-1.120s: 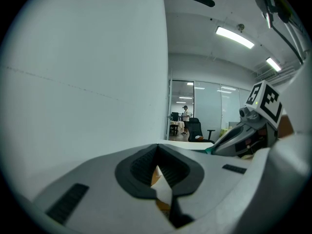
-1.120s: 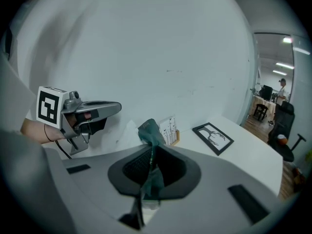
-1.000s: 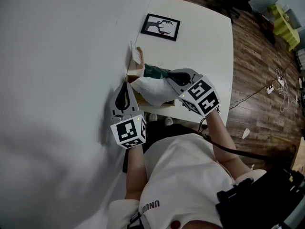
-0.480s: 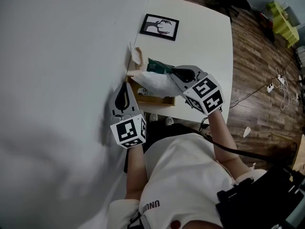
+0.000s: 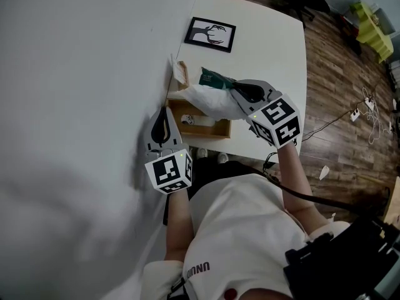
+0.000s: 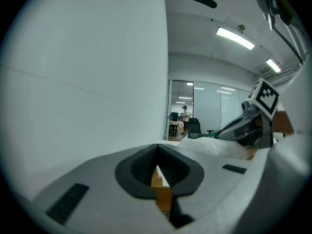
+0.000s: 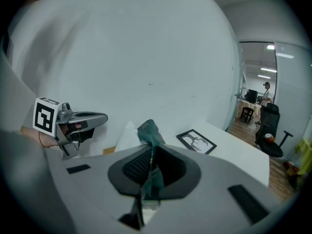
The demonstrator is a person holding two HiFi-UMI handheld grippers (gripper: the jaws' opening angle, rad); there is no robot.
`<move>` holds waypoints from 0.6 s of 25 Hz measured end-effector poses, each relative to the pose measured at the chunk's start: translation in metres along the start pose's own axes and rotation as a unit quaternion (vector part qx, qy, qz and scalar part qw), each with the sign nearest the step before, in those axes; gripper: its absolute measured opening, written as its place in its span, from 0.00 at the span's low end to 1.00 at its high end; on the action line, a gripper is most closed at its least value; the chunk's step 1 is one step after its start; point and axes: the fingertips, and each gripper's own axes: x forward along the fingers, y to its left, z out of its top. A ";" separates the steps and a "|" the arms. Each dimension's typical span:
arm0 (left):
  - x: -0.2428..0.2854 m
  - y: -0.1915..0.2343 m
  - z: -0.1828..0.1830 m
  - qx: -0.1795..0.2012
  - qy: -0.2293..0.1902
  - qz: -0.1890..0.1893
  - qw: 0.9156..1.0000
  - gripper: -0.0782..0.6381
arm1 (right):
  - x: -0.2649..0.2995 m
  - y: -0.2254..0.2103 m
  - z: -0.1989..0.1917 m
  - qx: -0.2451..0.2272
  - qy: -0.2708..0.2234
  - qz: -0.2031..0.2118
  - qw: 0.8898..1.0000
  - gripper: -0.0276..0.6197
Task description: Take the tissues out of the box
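While over the box, mind the soft, light tissue pack.
Pinched at its green end by right gripper fingers, with left gripper fingers clamped on the box wall.

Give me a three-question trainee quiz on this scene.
1. True or false: the right tongs grip the tissue pack by its green end.
2. What do the left tongs clamp? A) the tissue pack B) the box C) nothing
3. Fill in: the picture lies ___ on the table.
Key: 1 true; 2 B; 3 flat.
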 end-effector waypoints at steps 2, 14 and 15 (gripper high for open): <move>0.001 0.000 0.000 -0.001 0.000 0.000 1.000 0.13 | -0.001 -0.004 0.003 0.000 -0.005 -0.007 1.000 0.10; -0.001 0.003 0.000 0.000 0.002 0.003 1.000 0.13 | -0.006 -0.012 0.010 0.002 -0.022 -0.025 0.999 0.10; -0.001 0.003 0.001 0.001 0.002 0.002 1.000 0.13 | -0.006 -0.012 0.010 0.003 -0.023 -0.025 0.999 0.10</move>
